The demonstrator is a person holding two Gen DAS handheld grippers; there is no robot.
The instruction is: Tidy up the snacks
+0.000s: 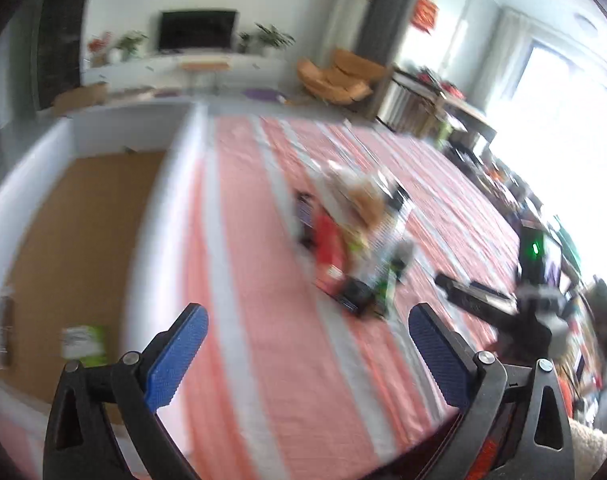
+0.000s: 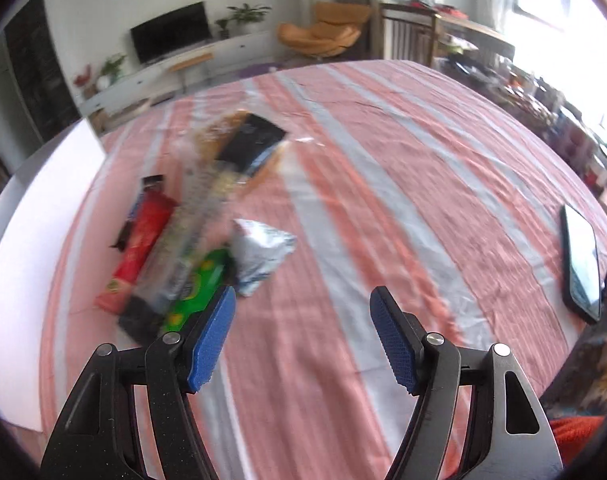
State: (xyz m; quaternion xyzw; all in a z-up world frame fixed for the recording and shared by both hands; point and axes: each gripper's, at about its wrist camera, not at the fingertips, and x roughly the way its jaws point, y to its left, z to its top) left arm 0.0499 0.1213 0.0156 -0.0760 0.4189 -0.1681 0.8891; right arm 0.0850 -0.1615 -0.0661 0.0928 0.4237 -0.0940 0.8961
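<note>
A pile of snack packets lies on the striped red and white tablecloth [image 2: 383,160]: a red packet [image 2: 143,240], a green packet [image 2: 199,288], a silver bag [image 2: 259,252], a clear bag with a dark label [image 2: 251,144]. The same pile [image 1: 355,240] is blurred in the left wrist view. A white box with a brown floor [image 1: 75,240] stands left of the pile and holds a green and white packet [image 1: 83,344]. My left gripper [image 1: 303,356] is open and empty above the cloth. My right gripper [image 2: 303,336] is open and empty, just right of the green packet.
A phone [image 2: 581,260] lies near the table's right edge. The other gripper [image 1: 503,312] shows at the right of the left wrist view. Behind the table are a TV [image 2: 171,32], an orange chair [image 2: 323,32] and cluttered shelves by the window.
</note>
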